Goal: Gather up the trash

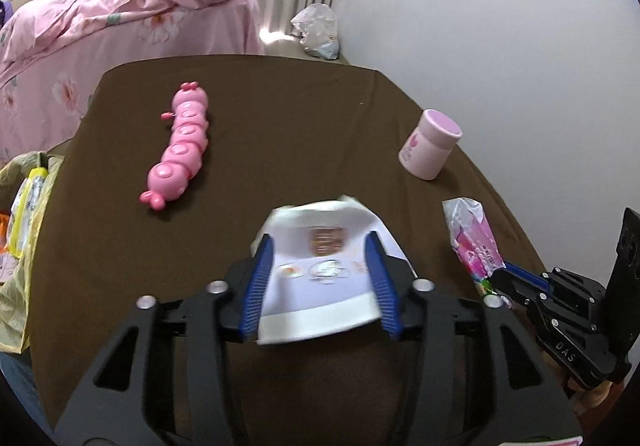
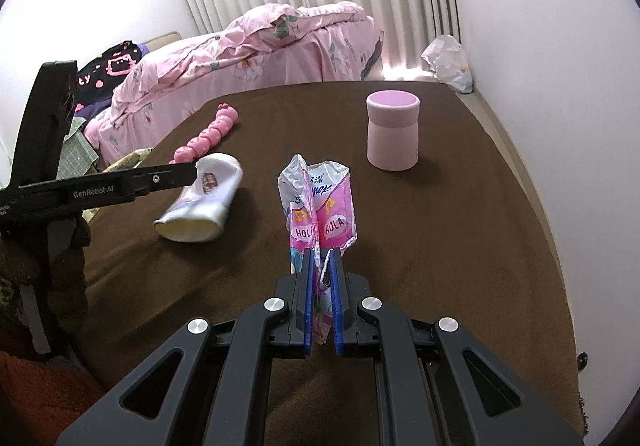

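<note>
Both tools are showing matte black frames with cut-out slots and round silver bolts. The left gripper [image 1: 320,266] and right gripper [image 2: 322,288] are wearing ribbed blue finger pads [image 1: 256,286]. White lettering is reading "GenRobot.AI" and "DAS".

Glossy crinkled plastic wrapper [image 2: 320,201], matt brown cloth table cover [image 2: 460,238], seemingly paper cup [image 1: 320,270].

White paper cup [image 1: 320,270], printed; pink-white wrapper [image 2: 320,205]; pink caterpillar toy [image 1: 180,149]; brown tablecloth [image 1: 300,125]
</note>
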`<state>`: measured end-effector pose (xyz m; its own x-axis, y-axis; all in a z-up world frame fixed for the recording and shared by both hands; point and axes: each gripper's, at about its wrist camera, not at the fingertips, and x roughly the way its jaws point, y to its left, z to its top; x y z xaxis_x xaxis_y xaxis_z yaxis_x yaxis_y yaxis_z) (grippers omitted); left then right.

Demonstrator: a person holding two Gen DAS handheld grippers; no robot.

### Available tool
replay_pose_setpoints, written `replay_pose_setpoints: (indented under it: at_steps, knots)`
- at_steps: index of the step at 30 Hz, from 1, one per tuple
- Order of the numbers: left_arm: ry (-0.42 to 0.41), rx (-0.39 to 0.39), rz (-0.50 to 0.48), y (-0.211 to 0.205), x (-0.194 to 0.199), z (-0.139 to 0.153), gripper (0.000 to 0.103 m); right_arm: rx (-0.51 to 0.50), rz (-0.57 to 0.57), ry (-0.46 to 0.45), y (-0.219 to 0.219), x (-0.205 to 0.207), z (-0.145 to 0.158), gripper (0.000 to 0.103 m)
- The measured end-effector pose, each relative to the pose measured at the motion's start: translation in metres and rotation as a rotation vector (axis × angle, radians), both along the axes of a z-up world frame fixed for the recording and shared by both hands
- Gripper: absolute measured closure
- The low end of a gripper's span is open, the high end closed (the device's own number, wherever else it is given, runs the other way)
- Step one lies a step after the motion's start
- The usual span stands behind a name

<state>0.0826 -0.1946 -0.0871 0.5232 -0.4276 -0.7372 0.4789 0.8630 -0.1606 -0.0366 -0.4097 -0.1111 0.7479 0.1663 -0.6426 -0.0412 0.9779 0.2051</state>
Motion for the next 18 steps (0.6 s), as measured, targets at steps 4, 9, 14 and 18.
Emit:
replay_pose_setpoints:
  at_steps: [4,9,14,18]
  knots:
    - [0.055,-0.052,0.044,0.027,0.001,-0.003,0.045,0.005,0.016,-0.018,0.004,0.002,0.005,0.094]
    - [0.184,-0.170,0.056,0.048,0.010,-0.016,0.031,0.009,0.031,-0.030,0.010,0.010,0.008,0.094]
    - [0.177,-0.112,0.038,0.021,0.014,-0.024,0.030,-0.002,0.011,-0.027,0.006,0.009,0.007,0.094]
    - [0.164,-0.098,0.029,0.001,0.018,-0.027,0.037,0.013,-0.013,-0.006,-0.004,0.006,-0.001,0.094]
